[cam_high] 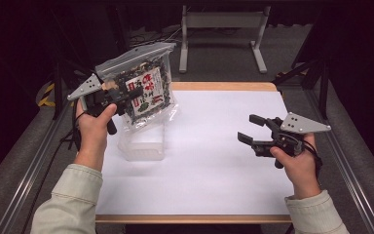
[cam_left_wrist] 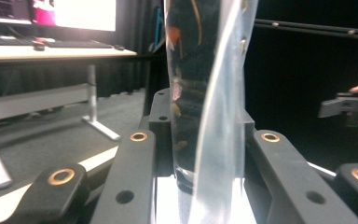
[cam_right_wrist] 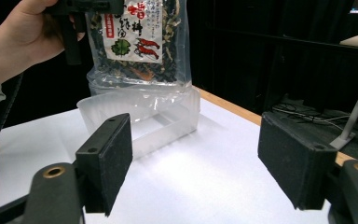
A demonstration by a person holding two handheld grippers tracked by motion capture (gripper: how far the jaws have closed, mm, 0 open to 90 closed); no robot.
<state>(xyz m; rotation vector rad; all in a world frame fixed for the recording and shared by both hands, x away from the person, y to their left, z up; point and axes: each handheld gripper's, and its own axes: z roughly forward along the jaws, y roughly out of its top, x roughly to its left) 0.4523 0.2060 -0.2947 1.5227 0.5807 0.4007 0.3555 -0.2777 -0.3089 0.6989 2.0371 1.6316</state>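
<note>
Snack bag (cam_high: 143, 85), clear plastic with dark dried contents and a white label printed in red and green, held up in the air over the left part of the desk (cam_high: 214, 161). Hangs tilted, top edge leaning away toward the far left, bottom edge just above a clear plastic tub (cam_high: 142, 144). Pinched near its left edge by the left gripper (cam_high: 126, 92), fingers closed on the film from both sides. Seen edge-on in the left gripper view as a pale vertical sheet (cam_left_wrist: 209, 107) rising between the two black fingers (cam_left_wrist: 135, 182), film pressed at the base of the gap. From the right gripper view, hanging (cam_right_wrist: 140, 42) directly over the tub (cam_right_wrist: 140, 119), lower edge close to the tub's rim; touching or not, cannot tell.

Tub standing on the white desk surface, open side up, near the left edge.

Left hand (cam_high: 95, 129) wrapped round the gripper's handle, pale sleeve (cam_high: 70, 200) coming in from the bottom left.

Right gripper (cam_high: 253, 129) low over the right part of the desk, well apart from bag and tub, fingers spread wide and holding nothing. Both padded fingers (cam_right_wrist: 109, 161) set far apart in its own view, bare white desk between them. Right hand (cam_high: 297, 163) gripping its handle.
</note>
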